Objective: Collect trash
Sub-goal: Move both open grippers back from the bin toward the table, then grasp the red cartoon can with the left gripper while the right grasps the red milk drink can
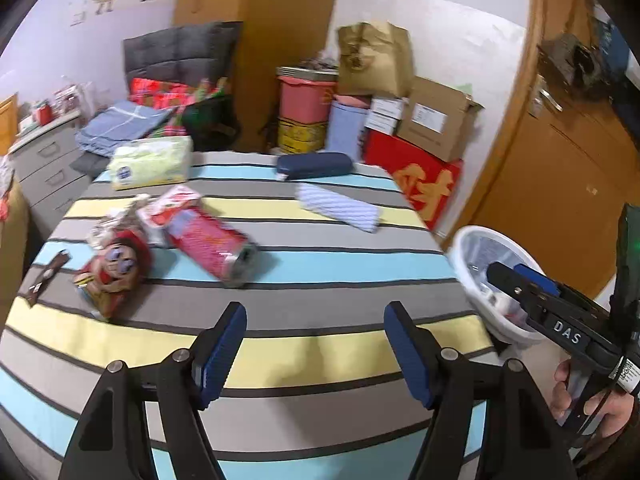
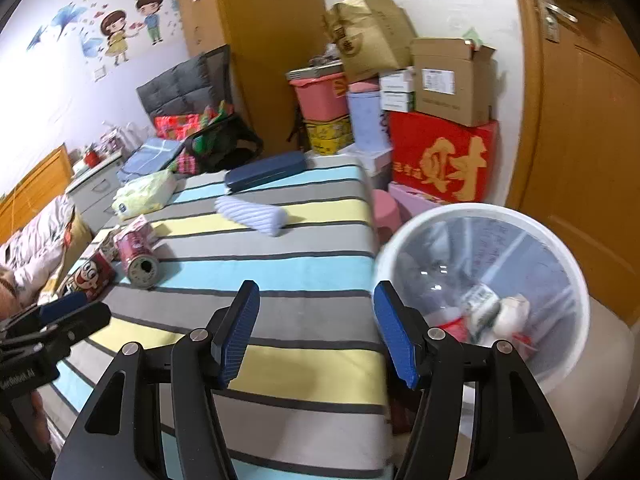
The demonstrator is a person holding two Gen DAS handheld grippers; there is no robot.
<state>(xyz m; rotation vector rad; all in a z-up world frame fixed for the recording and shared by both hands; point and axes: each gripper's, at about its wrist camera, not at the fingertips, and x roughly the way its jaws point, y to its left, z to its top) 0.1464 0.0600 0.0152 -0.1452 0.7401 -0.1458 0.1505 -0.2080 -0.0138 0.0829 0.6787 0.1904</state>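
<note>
On the striped bed cover (image 1: pixel 320 264) lie a red drink can (image 1: pixel 216 248) on its side, a red cartoon snack packet (image 1: pixel 116 268), a red and white wrapper (image 1: pixel 168 208) and a dark wrapper (image 1: pixel 46 276). My left gripper (image 1: pixel 316 344) hovers open over the bed's near stripes, nothing between its blue pads. A white waste bin (image 2: pixel 480 280) lined with a clear bag stands off the bed's right edge, with several pieces of trash inside. My right gripper (image 2: pixel 316 328) is open and empty at the bed's edge, left of the bin; it also shows over the bin as the right gripper (image 1: pixel 516 280).
At the far end of the bed lie a pale green tissue pack (image 1: pixel 150 162), a navy case (image 1: pixel 316 164) and a blue striped cloth (image 1: pixel 340 206). Stacked boxes (image 2: pixel 444 152) and a pink tub (image 2: pixel 320 96) stand by the wall. A wooden door (image 2: pixel 580 140) is to the right.
</note>
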